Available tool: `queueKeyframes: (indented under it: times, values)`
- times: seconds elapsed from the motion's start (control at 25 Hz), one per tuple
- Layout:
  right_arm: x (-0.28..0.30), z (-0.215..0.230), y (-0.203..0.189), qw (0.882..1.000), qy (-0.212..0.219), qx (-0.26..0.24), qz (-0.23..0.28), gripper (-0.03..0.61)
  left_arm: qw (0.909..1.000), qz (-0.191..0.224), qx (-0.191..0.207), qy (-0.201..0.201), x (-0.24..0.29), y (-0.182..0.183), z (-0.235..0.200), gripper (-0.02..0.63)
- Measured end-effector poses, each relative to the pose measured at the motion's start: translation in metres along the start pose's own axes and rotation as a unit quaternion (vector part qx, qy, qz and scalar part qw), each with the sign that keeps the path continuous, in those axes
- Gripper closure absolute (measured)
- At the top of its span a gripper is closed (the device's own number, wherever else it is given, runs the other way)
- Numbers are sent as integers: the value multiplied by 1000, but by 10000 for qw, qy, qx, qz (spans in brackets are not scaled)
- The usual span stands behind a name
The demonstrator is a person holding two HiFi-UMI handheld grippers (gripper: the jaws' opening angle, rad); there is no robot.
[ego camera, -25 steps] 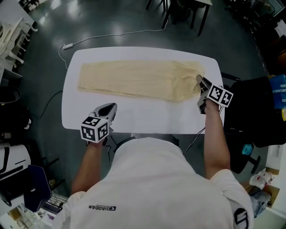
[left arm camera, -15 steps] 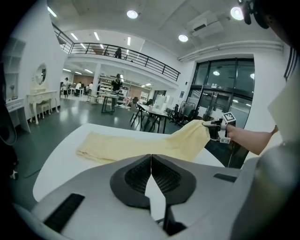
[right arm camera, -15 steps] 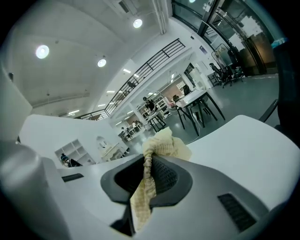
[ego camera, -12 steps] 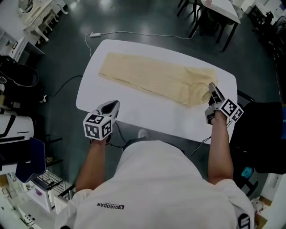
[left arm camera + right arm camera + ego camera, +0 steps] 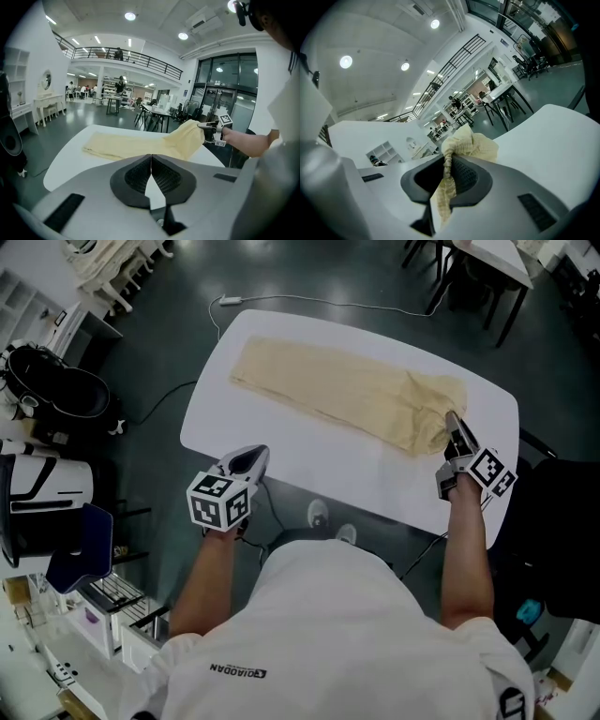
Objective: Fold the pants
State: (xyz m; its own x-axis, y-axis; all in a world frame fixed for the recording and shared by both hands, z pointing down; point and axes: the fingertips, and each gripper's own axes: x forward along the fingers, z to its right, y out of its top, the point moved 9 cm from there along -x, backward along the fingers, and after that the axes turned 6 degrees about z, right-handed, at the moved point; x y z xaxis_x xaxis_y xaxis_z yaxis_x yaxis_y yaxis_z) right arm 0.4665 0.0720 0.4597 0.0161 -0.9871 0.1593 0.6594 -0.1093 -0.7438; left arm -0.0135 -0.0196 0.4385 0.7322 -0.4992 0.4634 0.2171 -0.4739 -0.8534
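The cream pants [image 5: 347, 399] lie along the far side of the white worktop [image 5: 309, 465], their right end raised off it, clamped in the right gripper's [image 5: 454, 423] jaws, while the left gripper [image 5: 251, 457] hovers at the worktop's near-left edge, jaws together and empty.

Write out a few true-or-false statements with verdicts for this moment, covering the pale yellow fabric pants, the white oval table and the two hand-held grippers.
1. Most of the pale yellow fabric pants rests on the white oval table. True.
2. The right gripper is open and empty. False: its jaws are shut on a bunched end of the pants.
3. The left gripper holds the pants' other end. False: its jaws are together with nothing between them, at the table's near edge and apart from the pants.
4. A thin white cable lies on the dark floor beyond the table. True.
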Motion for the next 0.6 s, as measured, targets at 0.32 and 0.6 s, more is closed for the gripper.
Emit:
queueKeyframes:
  times: [0.32,0.6]
  values:
    - [2,-10,-10,9995,298,-63,62,517,9999,32,70,142,-9,-10,16,586]
    - [7,-20,-5,9990,426,-142,-37,517,9989,184,20,421,-25,-11,6,585]
